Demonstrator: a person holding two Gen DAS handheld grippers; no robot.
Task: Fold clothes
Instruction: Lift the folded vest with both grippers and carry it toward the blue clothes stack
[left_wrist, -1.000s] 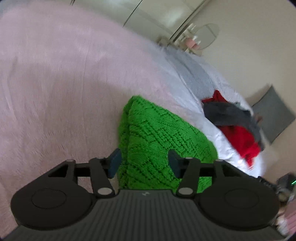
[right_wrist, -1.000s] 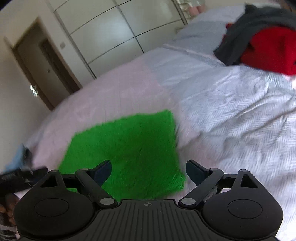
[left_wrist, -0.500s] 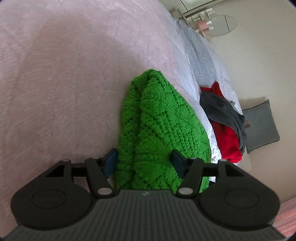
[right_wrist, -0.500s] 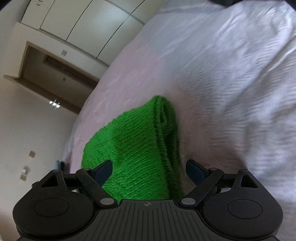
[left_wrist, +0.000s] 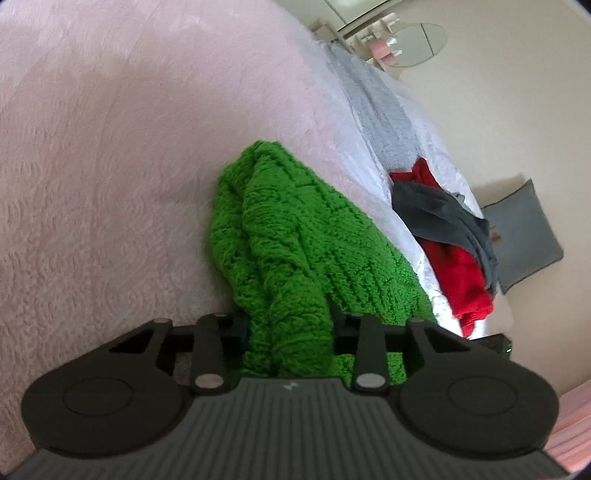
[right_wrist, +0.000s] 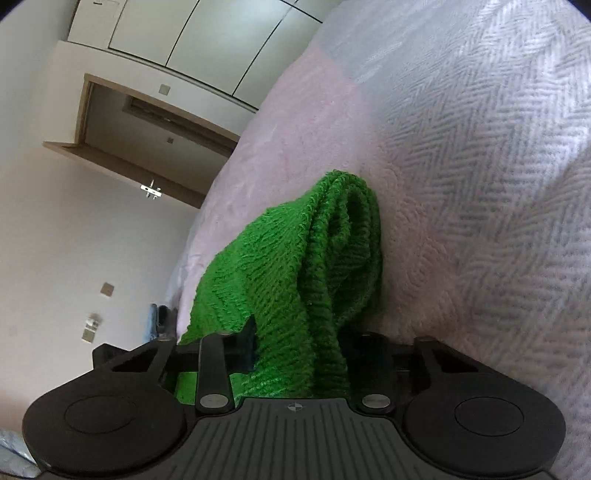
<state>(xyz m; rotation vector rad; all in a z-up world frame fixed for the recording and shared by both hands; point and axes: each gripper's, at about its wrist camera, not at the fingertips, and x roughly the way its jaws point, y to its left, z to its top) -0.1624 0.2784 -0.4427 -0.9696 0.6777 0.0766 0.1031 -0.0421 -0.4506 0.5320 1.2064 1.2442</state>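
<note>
1. The left gripper (left_wrist: 288, 328) is clamped on a bunched fold of the chunky bright green knitted sweater (left_wrist: 295, 236), yarn squeezed tight between both fingers.
2. Same deal on the right gripper (right_wrist: 299, 341): it's pinched onto the stacked folded edge of that sweater (right_wrist: 295, 273), layers visible as a rolled lip.
3. The sweater sits folded on the pale pink textured bedspread (left_wrist: 110, 166), one end held by each gripper.
4. Loads of bare bedspread off the left gripper's left side, so plenty of room there.
5. Other way, a white herringbone blanket (right_wrist: 498, 166) lies right next to the sweater.
6. Further along the bed is a heap of red and dark grey clothes (left_wrist: 454, 240), well apart from the sweater, near the bed's edge.
7. Room stuff: grey square cushion (left_wrist: 524, 236) by the wall, white wardrobe doors (right_wrist: 207, 33), open wooden doorway (right_wrist: 147, 122).
</note>
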